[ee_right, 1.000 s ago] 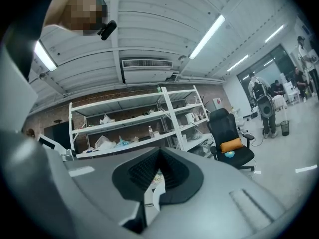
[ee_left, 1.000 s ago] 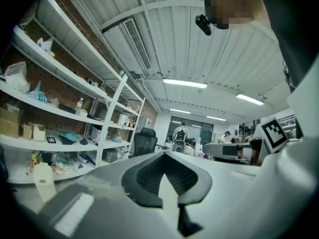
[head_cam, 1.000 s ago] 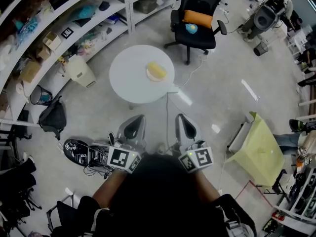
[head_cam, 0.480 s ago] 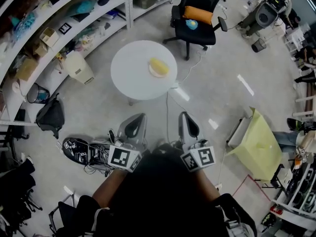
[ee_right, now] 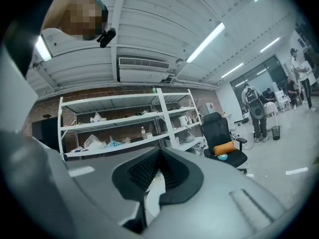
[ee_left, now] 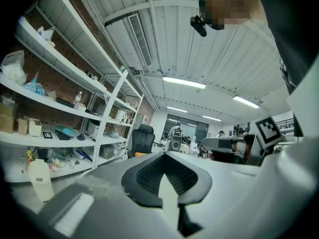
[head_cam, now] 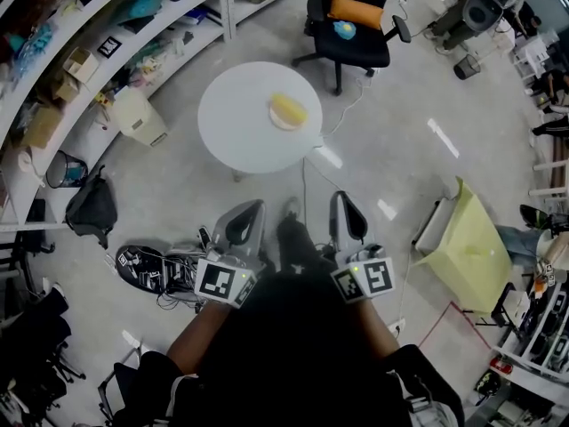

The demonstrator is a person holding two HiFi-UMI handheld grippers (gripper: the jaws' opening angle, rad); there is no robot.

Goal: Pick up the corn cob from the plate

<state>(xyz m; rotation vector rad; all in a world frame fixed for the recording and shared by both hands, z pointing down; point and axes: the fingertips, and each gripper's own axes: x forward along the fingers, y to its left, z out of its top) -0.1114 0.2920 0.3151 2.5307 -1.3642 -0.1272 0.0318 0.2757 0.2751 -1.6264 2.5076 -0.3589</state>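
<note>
In the head view the yellow corn cob (head_cam: pixel 289 109) lies on a small plate (head_cam: pixel 276 121) near the right edge of a round white table (head_cam: pixel 236 123). Both grippers are held close to the body, well short of the table, and point towards it. My left gripper (head_cam: pixel 252 206) is shut and holds nothing. My right gripper (head_cam: pixel 337 199) also has its pads together and is empty. The left gripper view shows only my left gripper's closed pads (ee_left: pixel 164 176) against shelves and ceiling. The right gripper view likewise shows my right gripper's closed pads (ee_right: pixel 158 173). Neither gripper view shows the corn.
A black office chair (head_cam: pixel 356 25) with an orange cushion stands behind the table. Shelving (head_cam: pixel 80 52) curves along the left, with a white canister (head_cam: pixel 138 116) and a black bag (head_cam: pixel 89 210) on the floor. Shoes and cables (head_cam: pixel 147 272) lie by my left gripper. A yellow-green bin (head_cam: pixel 467 254) is on the right.
A dark leg now shows between the two grippers as the person steps towards the table. Both grippers have edged forward with the body and stay shut and empty.
</note>
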